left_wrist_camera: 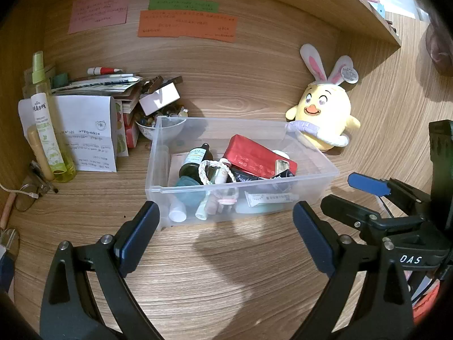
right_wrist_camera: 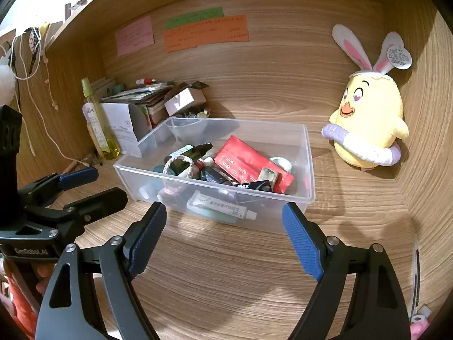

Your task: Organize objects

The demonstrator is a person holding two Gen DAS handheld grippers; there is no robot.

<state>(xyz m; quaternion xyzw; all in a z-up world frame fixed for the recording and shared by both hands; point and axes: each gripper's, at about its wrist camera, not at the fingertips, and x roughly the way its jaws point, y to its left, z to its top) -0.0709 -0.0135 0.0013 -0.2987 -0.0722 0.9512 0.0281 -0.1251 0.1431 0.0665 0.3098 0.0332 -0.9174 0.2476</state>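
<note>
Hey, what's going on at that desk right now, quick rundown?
Left hand-held gripper open, empty. Right hand-held gripper open, empty. Clear bin full of small items, just ahead of both, untouched. Plush chick beside it; path clear.

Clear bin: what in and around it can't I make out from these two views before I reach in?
- Items low in the clear bin: both views, blurred by its frosted front wall and buried under the red pouch.
- Colored notes on the back wall: writing too small.
- Small bowl behind the bin: partly hidden by the bin's corner.
</note>
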